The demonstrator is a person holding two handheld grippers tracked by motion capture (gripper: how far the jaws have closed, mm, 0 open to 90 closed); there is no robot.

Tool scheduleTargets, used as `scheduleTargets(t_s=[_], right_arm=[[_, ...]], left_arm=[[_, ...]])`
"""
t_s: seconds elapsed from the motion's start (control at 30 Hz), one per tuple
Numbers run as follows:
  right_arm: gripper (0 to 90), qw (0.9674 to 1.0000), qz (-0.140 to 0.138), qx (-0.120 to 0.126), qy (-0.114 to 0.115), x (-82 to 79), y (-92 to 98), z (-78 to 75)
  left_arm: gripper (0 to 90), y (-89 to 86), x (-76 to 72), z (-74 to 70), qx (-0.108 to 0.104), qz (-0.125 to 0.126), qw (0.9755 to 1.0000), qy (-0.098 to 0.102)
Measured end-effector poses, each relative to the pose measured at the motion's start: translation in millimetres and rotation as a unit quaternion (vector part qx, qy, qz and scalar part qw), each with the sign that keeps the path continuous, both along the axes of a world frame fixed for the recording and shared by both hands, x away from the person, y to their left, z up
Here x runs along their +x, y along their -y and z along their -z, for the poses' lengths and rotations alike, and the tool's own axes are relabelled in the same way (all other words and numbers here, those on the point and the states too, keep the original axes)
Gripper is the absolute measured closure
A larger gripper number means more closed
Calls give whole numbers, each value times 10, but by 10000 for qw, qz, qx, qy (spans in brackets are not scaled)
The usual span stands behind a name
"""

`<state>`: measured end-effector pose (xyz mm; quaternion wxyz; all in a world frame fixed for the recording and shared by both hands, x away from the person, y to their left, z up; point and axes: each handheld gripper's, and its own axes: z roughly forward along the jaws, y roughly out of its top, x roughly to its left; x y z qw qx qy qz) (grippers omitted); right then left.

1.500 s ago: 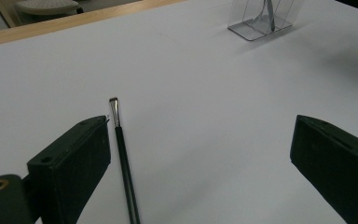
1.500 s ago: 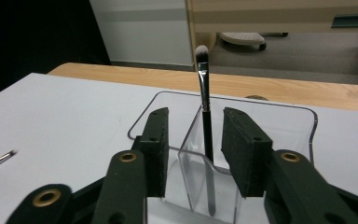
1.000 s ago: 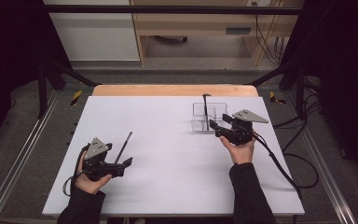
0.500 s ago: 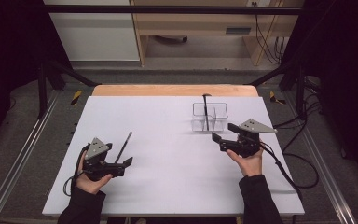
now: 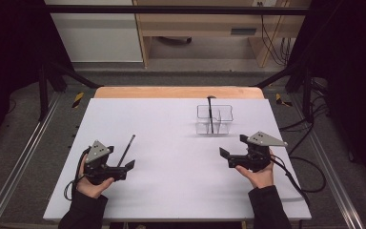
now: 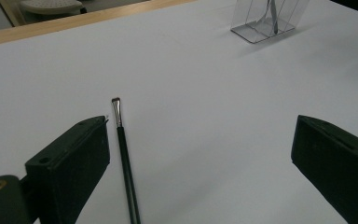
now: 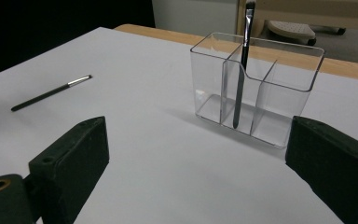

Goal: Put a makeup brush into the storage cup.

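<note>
One brush (image 7: pixel 242 65) is already standing in the clear holder (image 5: pixel 214 119); the other brush (image 6: pixel 125 158) is lying by the left gripper (image 5: pixel 126 170), jaws spread; right gripper (image 5: pixel 232 151), empty, has just been opening.

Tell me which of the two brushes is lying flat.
The brush on the white table, beside the left gripper; the other brush stands in the clear organizer.

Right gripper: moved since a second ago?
Yes. The right gripper, jaws just opening and empty, has pulled back from the clear organizer toward the table's near edge.
</note>
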<state>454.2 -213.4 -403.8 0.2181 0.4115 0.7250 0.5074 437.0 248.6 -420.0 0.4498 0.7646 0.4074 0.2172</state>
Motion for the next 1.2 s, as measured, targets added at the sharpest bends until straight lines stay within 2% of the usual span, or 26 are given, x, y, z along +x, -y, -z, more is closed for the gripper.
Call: scheduleTargets(t_s=[0.23, 0.57, 0.87, 1.2], right_arm=[[39, 9999, -79, -44, 51, -113, 8, -8], [40, 10000, -23, 73, 58, -187, 58, -6], [43, 10000, 6, 10, 66, -198, 64, 0], [48, 10000, 43, 27, 69, -203, 63, -8]], left_arm=[[35, -1, 3, -9, -8, -11, 10000, 9], [36, -11, 27, -54, -35, -54, 10000, 28], [38, 15, 120, -165, 69, -126, 9999, 83], [42, 38, 258, -277, 171, -179, 9997, 37]])
